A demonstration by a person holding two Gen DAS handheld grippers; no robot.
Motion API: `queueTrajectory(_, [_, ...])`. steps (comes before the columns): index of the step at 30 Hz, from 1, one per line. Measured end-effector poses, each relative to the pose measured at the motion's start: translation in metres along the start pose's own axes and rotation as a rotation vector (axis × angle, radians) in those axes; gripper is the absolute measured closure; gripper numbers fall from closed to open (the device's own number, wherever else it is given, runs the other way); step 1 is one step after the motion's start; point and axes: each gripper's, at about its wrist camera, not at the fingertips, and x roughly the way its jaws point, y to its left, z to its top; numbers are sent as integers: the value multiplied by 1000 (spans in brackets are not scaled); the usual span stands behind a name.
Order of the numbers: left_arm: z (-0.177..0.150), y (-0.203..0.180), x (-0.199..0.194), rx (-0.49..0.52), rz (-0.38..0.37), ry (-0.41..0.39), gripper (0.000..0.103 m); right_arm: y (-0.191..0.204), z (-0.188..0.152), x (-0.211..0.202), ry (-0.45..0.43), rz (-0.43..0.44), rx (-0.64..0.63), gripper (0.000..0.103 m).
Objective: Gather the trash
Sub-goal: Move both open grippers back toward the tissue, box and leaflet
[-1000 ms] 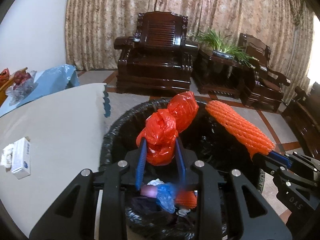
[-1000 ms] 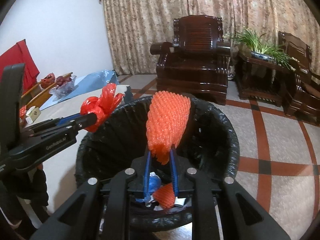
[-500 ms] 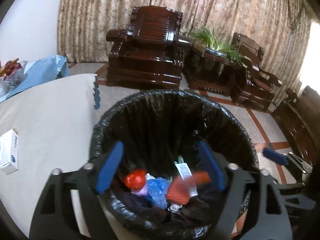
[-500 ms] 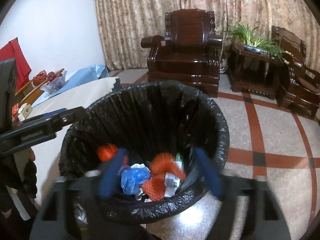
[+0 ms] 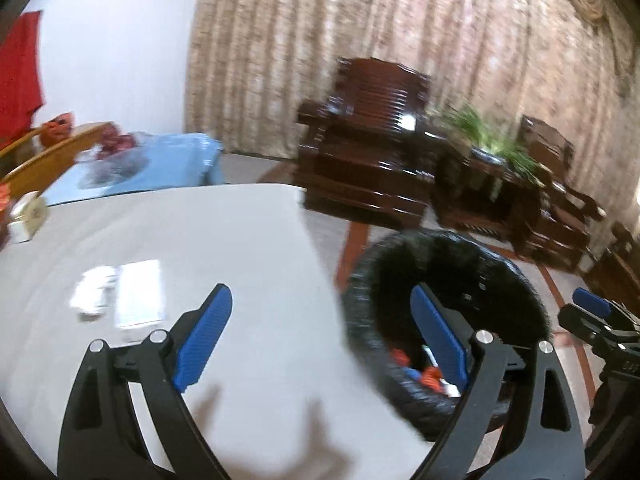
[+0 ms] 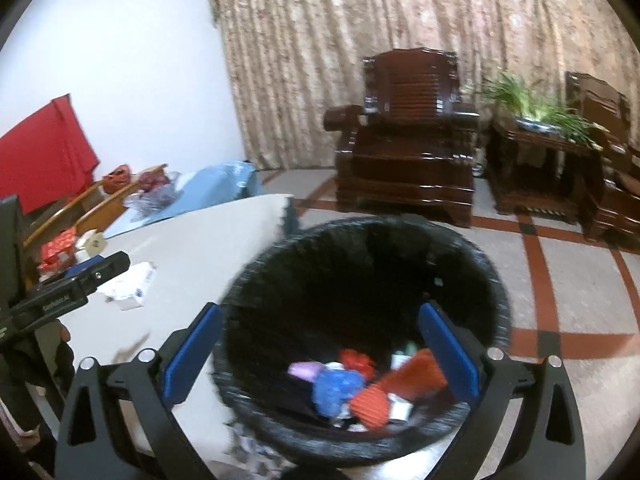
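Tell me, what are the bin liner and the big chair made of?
The bin liner looks like thin black plastic: it is crinkly and faintly shiny at the rim. The big chair looks like dark polished wood: it has carved slats and glossy highlights, though the blur hides any grain.

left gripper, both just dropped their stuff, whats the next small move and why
Probably carry the left gripper on toward the small white box and crumpled white paper on the pale table. Its jaws have just been opening, with nothing between them, and the red and orange trash lies in the black-lined bin.
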Motion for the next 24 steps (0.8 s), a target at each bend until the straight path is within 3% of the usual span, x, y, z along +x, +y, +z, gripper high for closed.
queueTrajectory(13, [-9,121,-47,-87,240,-23,15,111,7,57,26,151,-113,6])
queueTrajectory(24, [-21,201,-36,-133,354,17,15,200,-4,132,106,225,-186,6])
